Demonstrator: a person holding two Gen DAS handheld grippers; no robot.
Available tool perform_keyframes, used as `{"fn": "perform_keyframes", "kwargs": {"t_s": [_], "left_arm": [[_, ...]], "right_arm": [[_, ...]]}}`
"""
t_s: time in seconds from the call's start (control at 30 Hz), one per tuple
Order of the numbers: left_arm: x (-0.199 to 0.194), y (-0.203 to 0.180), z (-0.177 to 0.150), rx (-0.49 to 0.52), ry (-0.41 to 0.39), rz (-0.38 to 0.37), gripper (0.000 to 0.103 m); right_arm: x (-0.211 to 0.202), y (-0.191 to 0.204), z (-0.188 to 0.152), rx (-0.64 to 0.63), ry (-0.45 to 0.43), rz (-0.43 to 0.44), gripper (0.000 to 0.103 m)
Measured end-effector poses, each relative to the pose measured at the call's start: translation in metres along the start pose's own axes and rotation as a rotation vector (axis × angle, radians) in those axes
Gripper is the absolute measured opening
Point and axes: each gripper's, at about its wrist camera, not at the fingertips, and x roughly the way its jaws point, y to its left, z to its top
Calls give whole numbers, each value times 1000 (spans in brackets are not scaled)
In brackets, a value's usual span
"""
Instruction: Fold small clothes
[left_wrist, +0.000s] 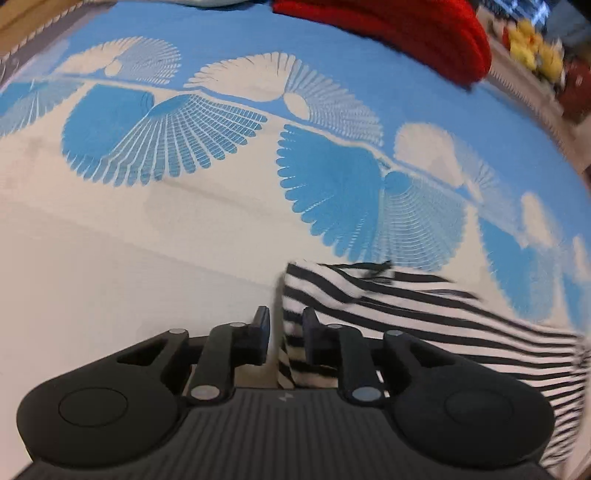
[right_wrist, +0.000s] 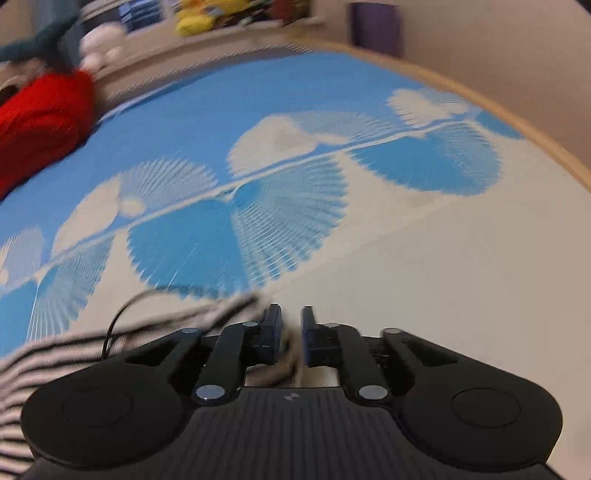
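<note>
Pinching the striped cloth (left_wrist: 424, 317) at its left edge, the left gripper (left_wrist: 286, 332) grips it; the right gripper (right_wrist: 291, 332) clamps its other edge, bare mat (right_wrist: 443, 277) ahead.

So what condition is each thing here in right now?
Black-and-white striped cloth garment: rumpled on the bed, one edge between the left tongs.
Right tongs: nearly closed, fabric between them.
Red knitted garment: bunched, lying untouched.
Blue-and-white patterned bedspread: spread flat.
</note>
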Motion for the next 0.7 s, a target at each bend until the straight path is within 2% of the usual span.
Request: {"fn": "perform_keyframes", "kwargs": {"t_s": [0.03, 0.07, 0.17, 0.27, 0.33, 0.4, 0.43, 0.47, 0.53, 0.63, 0.7], "left_arm": [[-7, 0, -4, 5, -4, -7, 20], [-13, -2, -9, 27, -11, 6, 20], [-26, -15, -23, 107, -27, 44, 21], [-38, -19, -38, 128, -38, 33, 23], [-44, -20, -48, 137, -39, 31, 23], [-51, -20, -59, 145, -40, 28, 25], [-54, -20, -64, 148, -40, 25, 26], [-56, -19, -70, 152, -37, 21, 28], [-61, -18, -81, 158, -28, 19, 29], [-62, -11, -94, 148, 2, 7, 33], [-57, -4, -102, 109, 49, -30, 44]], "right_arm": [[-5, -5, 0, 23, 17, 26, 35], [-5, -5, 0, 23, 17, 26, 38], [-20, -19, -8, 46, 109, 138, 38], [-35, -19, -17, 21, 123, 155, 41], [-59, -20, -31, 12, 140, 193, 51], [-66, -21, -38, 11, 150, 206, 56], [-78, -26, -53, 12, 186, 219, 57], [-78, -26, -53, 12, 186, 219, 57], [-83, -29, -74, -5, 272, 198, 57], [-84, -29, -85, -24, 304, 171, 58], [-83, -30, -93, -32, 327, 158, 58]]}}
